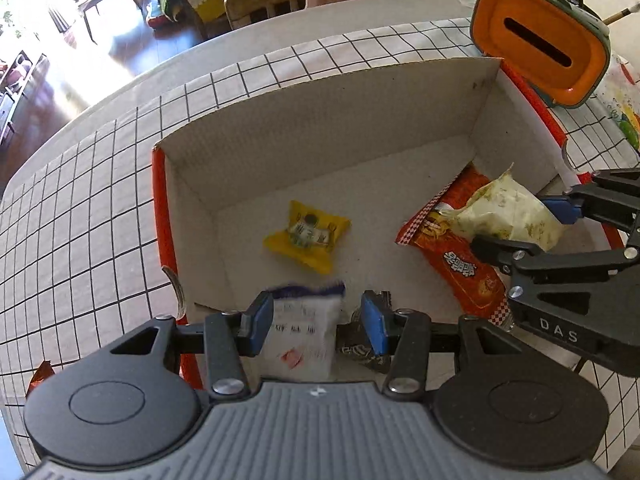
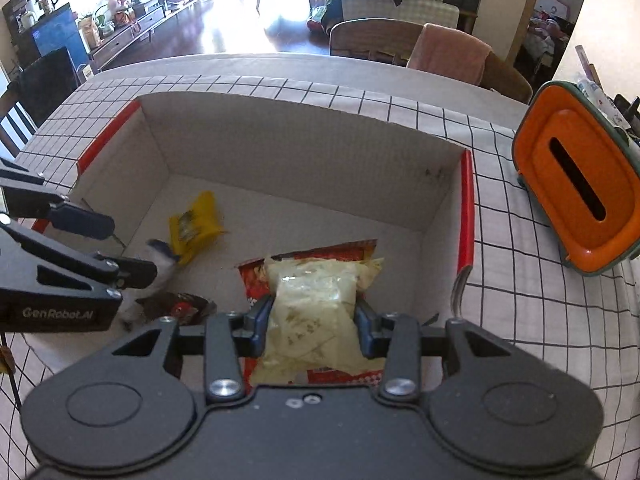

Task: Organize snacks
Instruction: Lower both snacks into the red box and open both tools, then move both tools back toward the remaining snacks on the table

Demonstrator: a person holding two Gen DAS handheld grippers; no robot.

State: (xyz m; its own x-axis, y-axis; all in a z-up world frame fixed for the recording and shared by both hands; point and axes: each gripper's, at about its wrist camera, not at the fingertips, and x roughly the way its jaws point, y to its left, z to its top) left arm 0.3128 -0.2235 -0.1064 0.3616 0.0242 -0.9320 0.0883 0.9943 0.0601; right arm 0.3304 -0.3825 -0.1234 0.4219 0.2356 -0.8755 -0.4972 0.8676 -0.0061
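Observation:
A cardboard box (image 1: 320, 120) (image 2: 300, 140) with red edges stands on the checked tablecloth. In it lie a yellow packet (image 1: 306, 236) (image 2: 196, 224), a red-orange packet (image 1: 460, 264) (image 2: 332, 250) and a dark wrapper (image 1: 360, 350) (image 2: 180, 306). My right gripper (image 2: 312, 320) (image 1: 524, 228) is shut on a pale yellow-green packet (image 2: 312, 292) (image 1: 508, 216), just above the red-orange one. My left gripper (image 1: 316, 320) (image 2: 120, 246) stands open low over the box's near side. A blurred white packet with a blue top (image 1: 304, 328) (image 2: 162, 258) shows between its fingers, with a gap to the right pad.
An orange tissue box (image 1: 540, 48) (image 2: 576, 188) stands on the cloth right of the cardboard box. A wooden chair (image 2: 372, 36) with a pink cloth over it stands at the table's far side. An orange wrapper (image 1: 40, 376) lies on the cloth left of the box.

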